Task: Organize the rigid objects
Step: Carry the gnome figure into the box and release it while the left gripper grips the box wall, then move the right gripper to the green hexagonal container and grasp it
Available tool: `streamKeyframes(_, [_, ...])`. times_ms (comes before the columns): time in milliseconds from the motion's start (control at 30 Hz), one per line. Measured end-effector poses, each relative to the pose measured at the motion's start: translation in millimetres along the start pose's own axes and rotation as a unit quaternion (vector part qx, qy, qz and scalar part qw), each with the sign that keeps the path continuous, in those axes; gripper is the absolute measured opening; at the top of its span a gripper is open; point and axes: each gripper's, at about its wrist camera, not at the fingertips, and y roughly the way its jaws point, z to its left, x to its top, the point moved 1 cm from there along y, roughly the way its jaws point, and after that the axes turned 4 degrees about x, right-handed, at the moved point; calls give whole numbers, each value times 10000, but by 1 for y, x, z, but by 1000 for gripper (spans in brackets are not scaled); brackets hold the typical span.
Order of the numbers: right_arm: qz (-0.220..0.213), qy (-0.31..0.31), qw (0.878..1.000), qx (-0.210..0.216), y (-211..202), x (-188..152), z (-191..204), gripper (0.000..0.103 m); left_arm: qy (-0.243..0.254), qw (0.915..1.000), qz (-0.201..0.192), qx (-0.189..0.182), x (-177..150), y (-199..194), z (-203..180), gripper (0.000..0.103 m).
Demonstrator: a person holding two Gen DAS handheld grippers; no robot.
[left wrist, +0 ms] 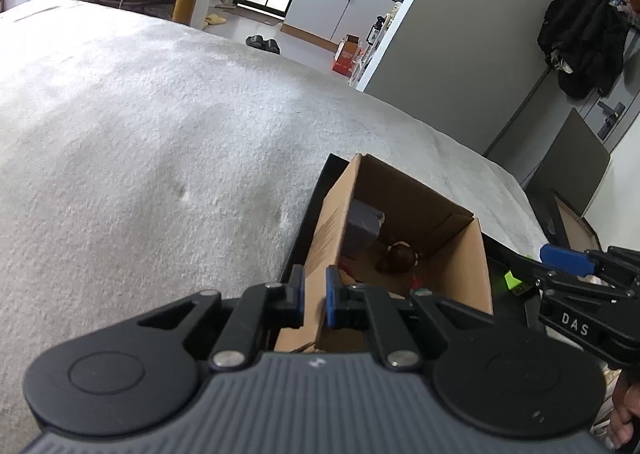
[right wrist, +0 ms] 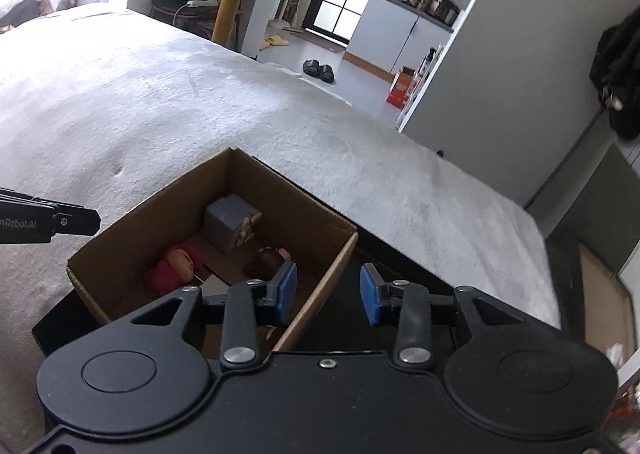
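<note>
An open cardboard box (right wrist: 132, 230) stands on a black tray (right wrist: 400, 254) on a white blanket. Inside lie a grey block (right wrist: 226, 224), a doll in pink (right wrist: 176, 266) and a brown-haired figure (right wrist: 266, 258). The left wrist view also shows the box (left wrist: 472, 262), the grey block (left wrist: 360, 226) and the brown-haired figure (left wrist: 400, 258). My left gripper (left wrist: 315, 294) is shut on the box's near left wall. My right gripper (right wrist: 328, 296) stands open astride the box's right wall, one pad inside, one outside, neither pressing it.
The white blanket (left wrist: 140, 134) spreads far to the left and behind the box. A small green object (left wrist: 510, 280) lies on the tray to the right of the box. Beyond the blanket's edge are a floor with slippers, a round table and cabinets.
</note>
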Motion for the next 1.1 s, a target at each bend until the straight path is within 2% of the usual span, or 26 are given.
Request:
streamKeyframes(133, [-56,54,9998,159,0,-5,-10,40,177,9996,-108,209,3,-6,-9,10])
streamKeyframes(333, [-211,336,9984,413,-1,1,-32,42,366,9979,24,535,6,-1,-24,17])
streamKeyframes(433, [-298,488,9969,533,0,-1,-43,45,509,9960,42,728,7,1,-34,37])
streamKeyframes(500, [-337,615,9959,580,2,-7,-51,50,638,9942,-11,871,7,0,-42,55])
streamKeyframes(600, [-361,804,9941,638,4,-18,-63,54,807,9909,-136,1070,9,-2,-55,71])
streamKeyframes(733, [-383,1148,9904,673,10,-31,-83,61,1102,9866,-196,1188,10,-2,-76,76])
streamKeyframes(900, [-476,1463,9859,653,17,-45,-106,78,1356,9811,-226,1364,12,0,-101,81])
streamKeyframes(1100, [-608,1782,9804,573,26,-63,-138,84,1628,9743,-309,1523,14,9,-137,83])
